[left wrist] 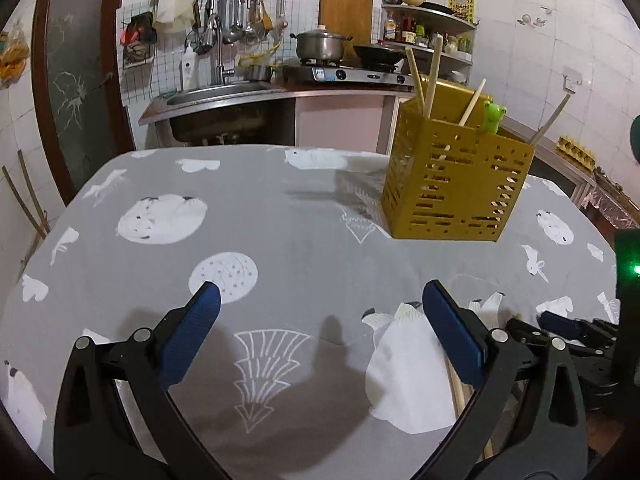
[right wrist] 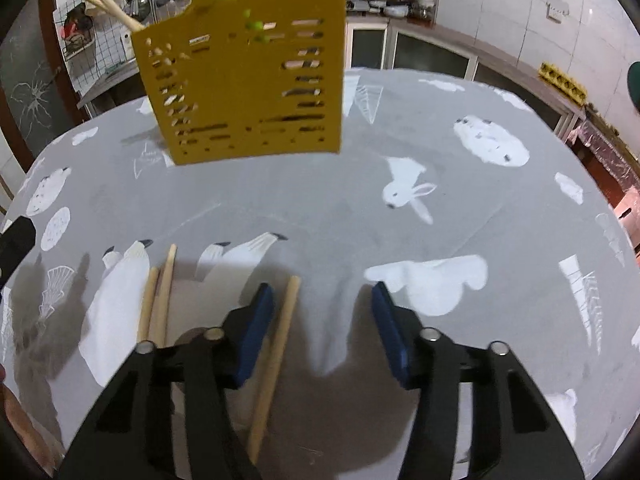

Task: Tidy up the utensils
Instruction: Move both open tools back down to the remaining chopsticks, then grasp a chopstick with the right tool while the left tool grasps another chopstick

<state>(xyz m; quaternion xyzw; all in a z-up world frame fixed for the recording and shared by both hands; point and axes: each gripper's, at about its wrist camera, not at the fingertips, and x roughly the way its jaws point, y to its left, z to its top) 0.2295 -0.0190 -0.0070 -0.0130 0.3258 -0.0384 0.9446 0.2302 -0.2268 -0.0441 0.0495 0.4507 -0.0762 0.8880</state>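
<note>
Slotted yellow plastic holder (left wrist: 456, 184); slender wooden chopsticks (right wrist: 274, 356) on cloth.

left tongs (left wrist: 320, 304) gaping, empty | yellow holder (left wrist: 456, 184) upright with chopsticks (left wrist: 432, 76) | grey tablecloth (left wrist: 280, 220)

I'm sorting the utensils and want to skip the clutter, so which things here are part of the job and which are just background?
Job:
- holder, yellow, chopsticks already standing in it
- loose chopsticks on the cloth: pair, single
- left gripper and right gripper, both open

Background:
- pot
- wok
- sink
- stove
</note>
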